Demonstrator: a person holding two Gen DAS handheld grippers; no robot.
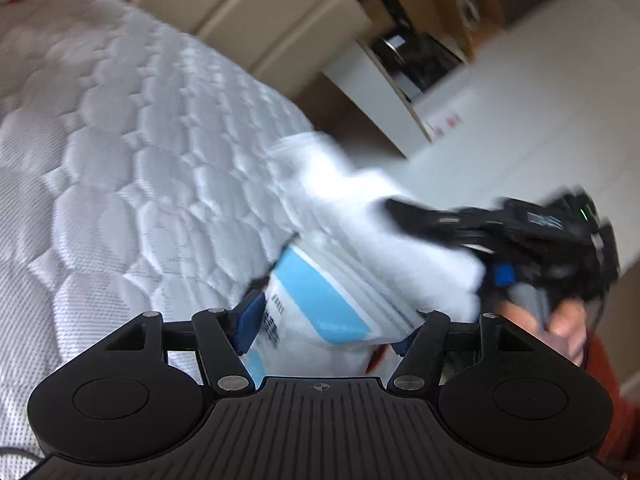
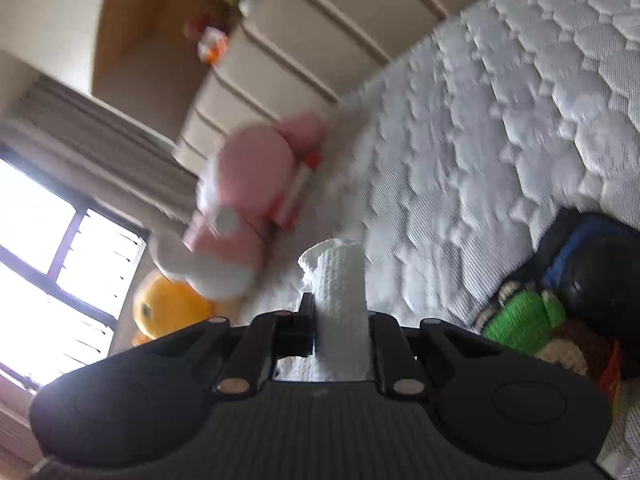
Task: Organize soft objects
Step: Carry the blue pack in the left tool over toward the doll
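A: Left claw (image 1: 328,320), item one: state?

B: Jaws part-way apart with a white pack with blue panels (image 1: 320,304) between them. Blue pads sit against both sides of it, left pad (image 1: 250,326) plainly touching. Counted as clamped on the pack.

A: Right claw (image 2: 340,320)?

B: Jaws close together, pinching a strip of white embossed tissue (image 2: 340,292) that stands up between the fingers and pokes out beyond the tips.

A: Where does the pack sit?

B: Directly ahead of the left claw, held above the edge of the bed (image 1: 120,160). White soft material (image 1: 360,208) bulges from its far end. In the left view the right claw (image 1: 404,210) reaches in from the right and its tips meet that white material. A hand (image 1: 560,320) grips its handle, with a rust-coloured sleeve (image 1: 608,380) below.

A: Surroundings, outward?

B: Quilted white mattress lies left of the left claw, and ahead and right of the right claw. Beyond the right claw, upper left: a pink and white plush toy (image 2: 248,200) at the mattress edge, a yellow plush (image 2: 168,308) below it. Right of that claw: a green knitted item (image 2: 520,320) beside a dark blue-trimmed object (image 2: 592,272). Both views are motion-blurred. A beige padded headboard (image 2: 312,40) stands farthest back, with a window (image 2: 48,260) to the far left.
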